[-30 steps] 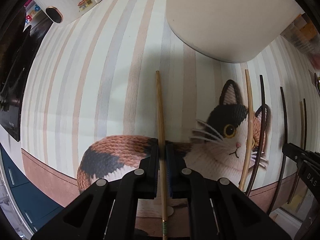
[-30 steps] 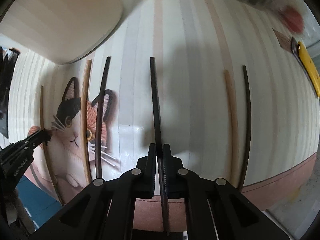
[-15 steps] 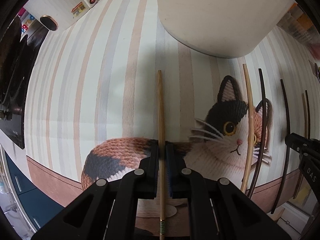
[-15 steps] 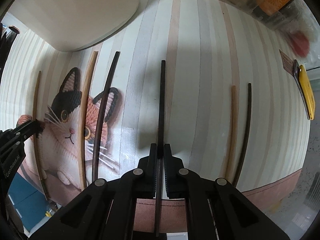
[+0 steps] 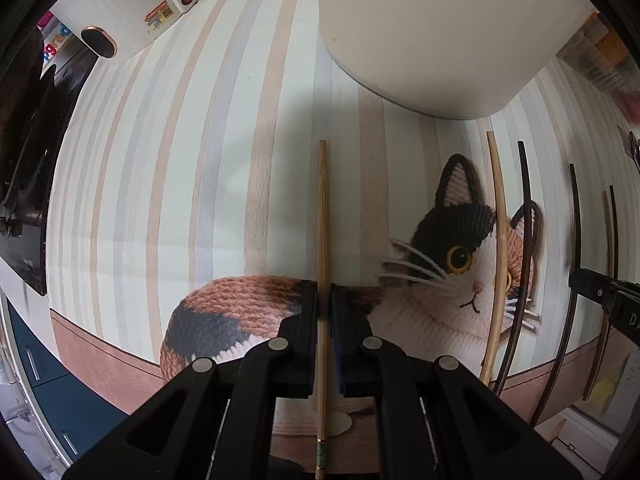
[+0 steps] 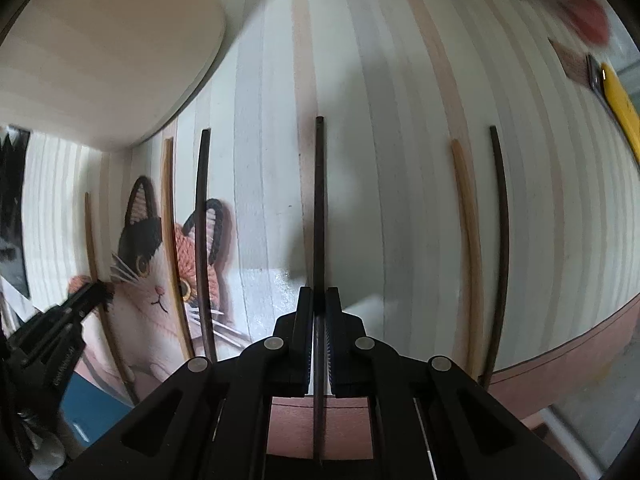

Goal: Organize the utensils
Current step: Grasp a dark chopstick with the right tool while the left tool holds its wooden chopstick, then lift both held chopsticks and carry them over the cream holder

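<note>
left wrist view: the left gripper [image 5: 324, 300] is closed on a light bamboo chopstick [image 5: 322, 216], which runs straight forward between the two black fingers [image 5: 300, 328] and extends past them over the striped placemat [image 5: 160, 184]. the rear end of this chopstick, with a green band, projects back under the gripper body. the placemat carries a printed calico cat [image 5: 452, 264]. to the right, lying across the cat's face, are a second light chopstick [image 5: 496, 240] and, just beside it, a dark chopstick [image 5: 526, 248]; farther right lie more dark and light sticks near the mat's edge. a cream container [image 5: 440, 32] stands on the mat ahead, beyond the chopstick tips. a white appliance [image 5: 120, 12] sits at the upper left. the right gripper [image 5: 604, 296] enters from the right margin.

right wrist view: the right gripper [image 6: 319, 300] is clamped on a dark chopstick [image 6: 319, 200], held lengthwise between its fingers [image 6: 302, 320] and pointing forward above the striped placemat [image 6: 400, 120]. to the right, a light chopstick [image 6: 466, 240] and a dark chopstick [image 6: 502, 240] lie side by side, slightly apart. to the left, another light and dark pair rests on the printed cat [image 6: 148, 260]. the cream container [image 6: 100, 40] occupies the upper left. the left gripper [image 6: 80, 304] shows at the left margin, holding its light chopstick. a yellow object [image 6: 620, 108], not identifiable, lies at the far right.
</note>
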